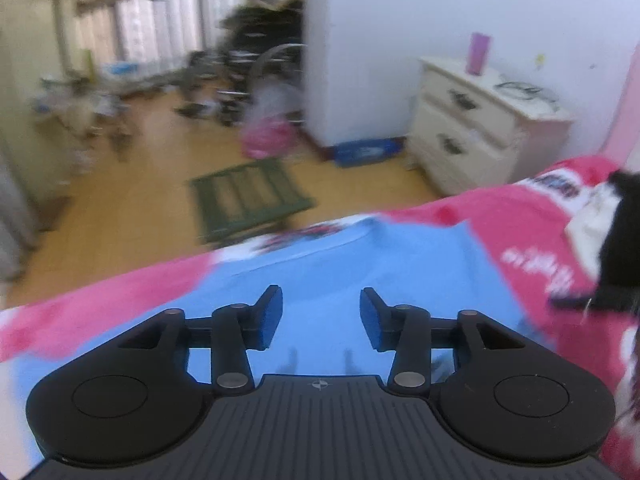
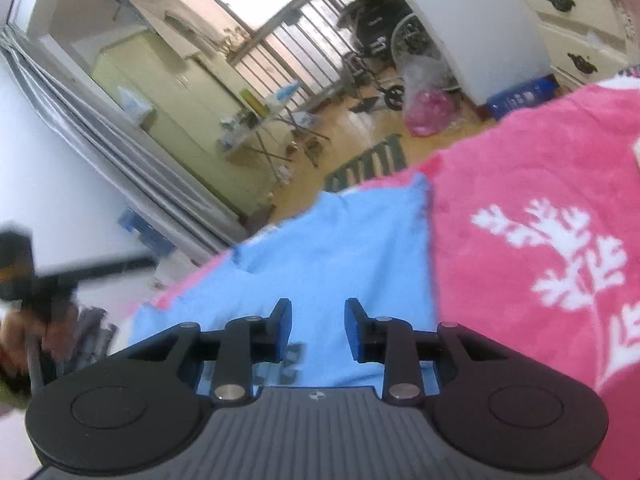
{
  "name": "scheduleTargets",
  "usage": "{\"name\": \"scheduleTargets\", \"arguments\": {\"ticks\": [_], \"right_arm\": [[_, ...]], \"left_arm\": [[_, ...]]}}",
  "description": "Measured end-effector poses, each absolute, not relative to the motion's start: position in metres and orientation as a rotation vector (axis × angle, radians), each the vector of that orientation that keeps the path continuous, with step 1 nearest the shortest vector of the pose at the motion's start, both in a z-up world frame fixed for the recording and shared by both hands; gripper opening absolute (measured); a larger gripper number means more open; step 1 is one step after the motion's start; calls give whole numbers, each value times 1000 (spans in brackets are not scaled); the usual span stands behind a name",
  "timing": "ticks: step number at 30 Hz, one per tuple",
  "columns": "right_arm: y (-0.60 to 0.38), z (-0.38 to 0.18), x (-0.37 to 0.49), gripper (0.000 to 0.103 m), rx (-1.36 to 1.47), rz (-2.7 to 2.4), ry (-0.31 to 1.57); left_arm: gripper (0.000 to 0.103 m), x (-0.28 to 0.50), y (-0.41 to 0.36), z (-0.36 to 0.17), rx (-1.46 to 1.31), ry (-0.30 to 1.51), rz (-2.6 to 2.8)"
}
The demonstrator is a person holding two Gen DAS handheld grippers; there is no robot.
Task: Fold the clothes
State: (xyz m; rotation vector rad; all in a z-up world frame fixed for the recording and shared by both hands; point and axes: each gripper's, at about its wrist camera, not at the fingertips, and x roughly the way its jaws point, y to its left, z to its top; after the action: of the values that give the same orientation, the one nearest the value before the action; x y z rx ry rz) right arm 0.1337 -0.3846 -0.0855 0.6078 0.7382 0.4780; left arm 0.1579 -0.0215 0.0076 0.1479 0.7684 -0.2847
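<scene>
While the light-blue garment (image 1: 360,264) lies spread on the pink bed cover (image 2: 540,168), the left gripper (image 1: 320,316) and right gripper (image 2: 318,328) hover above it, fingers parted, grasping nothing.

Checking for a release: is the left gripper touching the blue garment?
Apart. The left wrist view shows the left gripper open above the blue garment, fingers empty.

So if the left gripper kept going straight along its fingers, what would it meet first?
Most likely the blue garment spread on the pink blanket; the left gripper is open and empty, though depth is unclear.
</scene>
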Motion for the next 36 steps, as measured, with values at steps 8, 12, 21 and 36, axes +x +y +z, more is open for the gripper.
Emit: {"name": "scheduleTargets", "arguments": {"ticks": [8,12,21,36], "right_arm": [[-282,-20,170,34,448,644,800],[-191,18,198,34,347,742,870],[28,32,247,34,79,914,1018],[195,-45,307,34,-44,740,1210]], "left_arm": [[44,74,114,-21,-109,801,84],[43,71,158,-42,-235,778,175],[35,101,205,-74,-479,702,183],[34,100,210,-90,-429,707,173]]}}
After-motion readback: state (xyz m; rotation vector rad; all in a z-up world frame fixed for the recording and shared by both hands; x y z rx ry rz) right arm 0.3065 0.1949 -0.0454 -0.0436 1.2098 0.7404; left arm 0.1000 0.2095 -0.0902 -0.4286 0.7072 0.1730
